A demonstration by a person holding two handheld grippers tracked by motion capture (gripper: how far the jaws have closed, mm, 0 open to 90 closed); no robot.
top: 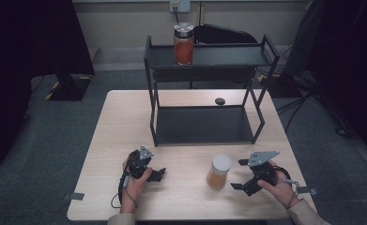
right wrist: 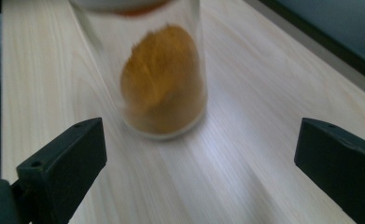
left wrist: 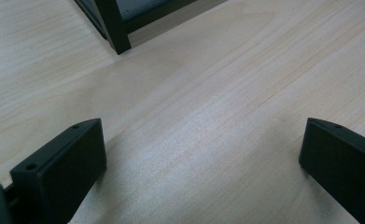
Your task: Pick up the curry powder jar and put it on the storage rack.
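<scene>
Two open jaws of the right gripper point(top: 239, 174) face the jar point(top: 218, 171).

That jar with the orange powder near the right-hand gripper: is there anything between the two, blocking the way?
Nothing visible does. The right gripper has its jaws spread wide and faces the jar, which stands upright on the table. In the right gripper view, just bare wood lies between the jaws and the jar.
</scene>
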